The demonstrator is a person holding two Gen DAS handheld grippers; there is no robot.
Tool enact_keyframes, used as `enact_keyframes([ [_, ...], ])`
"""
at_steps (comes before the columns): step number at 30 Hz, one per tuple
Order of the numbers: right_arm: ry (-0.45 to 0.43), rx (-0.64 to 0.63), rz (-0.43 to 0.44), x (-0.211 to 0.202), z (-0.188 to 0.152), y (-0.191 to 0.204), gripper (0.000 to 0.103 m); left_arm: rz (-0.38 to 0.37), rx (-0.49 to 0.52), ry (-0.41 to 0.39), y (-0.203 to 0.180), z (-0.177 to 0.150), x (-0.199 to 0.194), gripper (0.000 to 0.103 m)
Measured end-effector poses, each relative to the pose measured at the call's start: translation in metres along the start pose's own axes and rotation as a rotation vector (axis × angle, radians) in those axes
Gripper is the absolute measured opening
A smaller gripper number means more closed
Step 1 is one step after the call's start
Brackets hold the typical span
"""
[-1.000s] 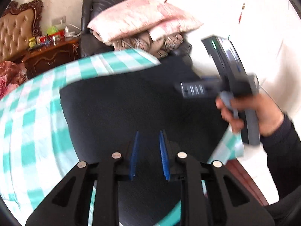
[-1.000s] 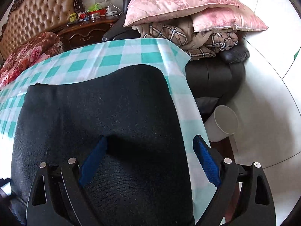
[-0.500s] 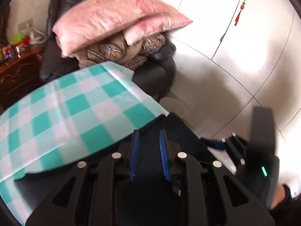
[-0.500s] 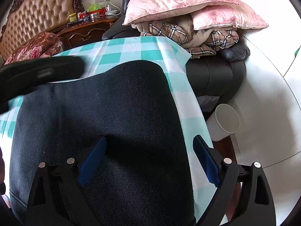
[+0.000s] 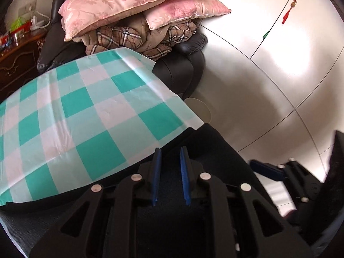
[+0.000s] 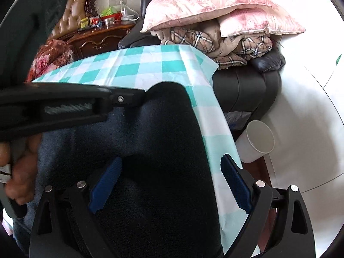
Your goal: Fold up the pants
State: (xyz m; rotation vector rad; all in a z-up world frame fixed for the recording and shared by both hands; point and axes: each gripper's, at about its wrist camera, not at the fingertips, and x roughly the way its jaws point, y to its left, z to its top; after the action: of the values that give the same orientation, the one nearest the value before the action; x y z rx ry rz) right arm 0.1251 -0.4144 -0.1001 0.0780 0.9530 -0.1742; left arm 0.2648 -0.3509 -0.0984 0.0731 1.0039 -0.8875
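The dark pants [image 6: 163,142] lie on a teal-and-white checked tablecloth [image 6: 137,66], reaching the table's right side. My left gripper [image 5: 169,152] sits low over the pants' [image 5: 215,150] far edge with its blue pads a narrow gap apart; whether they pinch cloth I cannot tell. From the right wrist view it [image 6: 137,96] reaches in from the left, its tip at the pants' far right corner. My right gripper [image 6: 169,167] is wide open above the near part of the pants, and shows blurred in the left wrist view [image 5: 279,172].
A black leather armchair [image 6: 243,86] piled with pink pillows [image 6: 206,6] and a plaid blanket stands past the table's far end. A white paper cup [image 6: 258,142] sits by the table's right edge. A wooden side table [image 6: 101,36] with small items is at the back left.
My left gripper has swept from the near left across the pants to their far right corner. My right gripper has stayed open over the near part.
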Motion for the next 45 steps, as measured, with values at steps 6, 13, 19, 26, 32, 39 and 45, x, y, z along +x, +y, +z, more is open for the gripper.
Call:
enact_keyframes([
  [6, 0.021, 0.093, -0.034, -0.033, -0.025, -0.010, 0.088, 0.013, 0.009, -0.007, 0.000, 0.000, 0.001, 0.018],
  [13, 0.111, 0.184, -0.013, -0.019, -0.047, -0.027, 0.088, 0.030, 0.018, -0.033, -0.005, 0.000, -0.007, 0.018],
  [19, 0.104, 0.172, -0.025, -0.016, -0.048, -0.023, 0.088, 0.017, 0.062, -0.177, -0.030, -0.001, -0.044, 0.020],
  [26, 0.085, 0.156, -0.038, -0.019, -0.049, -0.020, 0.088, 0.079, 0.099, -0.053, -0.041, -0.012, -0.003, 0.020],
  [32, -0.030, 0.132, -0.068, -0.057, -0.044, -0.010, 0.088, 0.087, 0.108, -0.043, -0.037, -0.013, -0.001, 0.020],
  [39, 0.006, 0.078, -0.072, -0.061, -0.051, 0.009, 0.074, -0.007, 0.005, -0.085, -0.026, -0.019, -0.031, 0.042],
  [45, 0.028, 0.075, -0.111, -0.044, -0.061, 0.008, 0.076, 0.053, -0.054, -0.142, -0.016, -0.080, -0.109, 0.049],
])
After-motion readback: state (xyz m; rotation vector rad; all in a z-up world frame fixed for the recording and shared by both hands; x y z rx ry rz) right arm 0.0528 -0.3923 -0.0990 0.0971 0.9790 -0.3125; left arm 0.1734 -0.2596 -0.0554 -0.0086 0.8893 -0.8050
